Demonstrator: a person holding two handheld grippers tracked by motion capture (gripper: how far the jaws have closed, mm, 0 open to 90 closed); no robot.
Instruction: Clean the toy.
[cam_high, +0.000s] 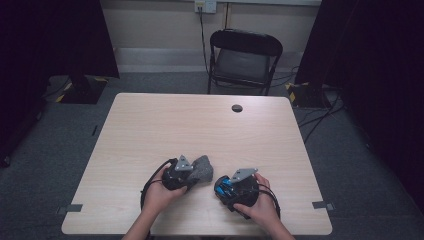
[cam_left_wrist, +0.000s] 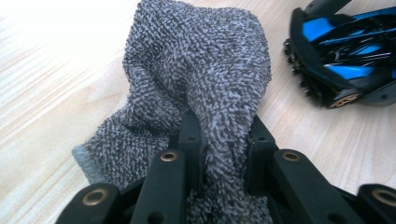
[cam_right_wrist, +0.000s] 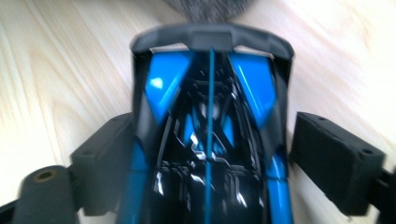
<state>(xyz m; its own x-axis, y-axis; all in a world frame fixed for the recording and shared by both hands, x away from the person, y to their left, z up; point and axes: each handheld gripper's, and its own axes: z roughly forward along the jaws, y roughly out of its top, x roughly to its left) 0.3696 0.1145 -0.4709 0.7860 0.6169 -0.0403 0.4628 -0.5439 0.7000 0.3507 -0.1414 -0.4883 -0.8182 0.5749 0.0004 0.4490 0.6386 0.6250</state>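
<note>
The left gripper (cam_left_wrist: 224, 140) was clenched on a fold of a grey terry cloth (cam_left_wrist: 196, 79), bunched on the wooden table (cam_high: 150, 130) just left of a blue-and-black toy car (cam_high: 226, 187). The right gripper (cam_right_wrist: 212, 154) stood released, its jaws flanking the car without pressing. Judging by this, the car had been set down for wiping; next, the cloth should be brought onto its body.

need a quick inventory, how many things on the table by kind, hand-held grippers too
cloth: 1
toy car: 1
hand-held gripper: 2, left and right
total: 4
</note>
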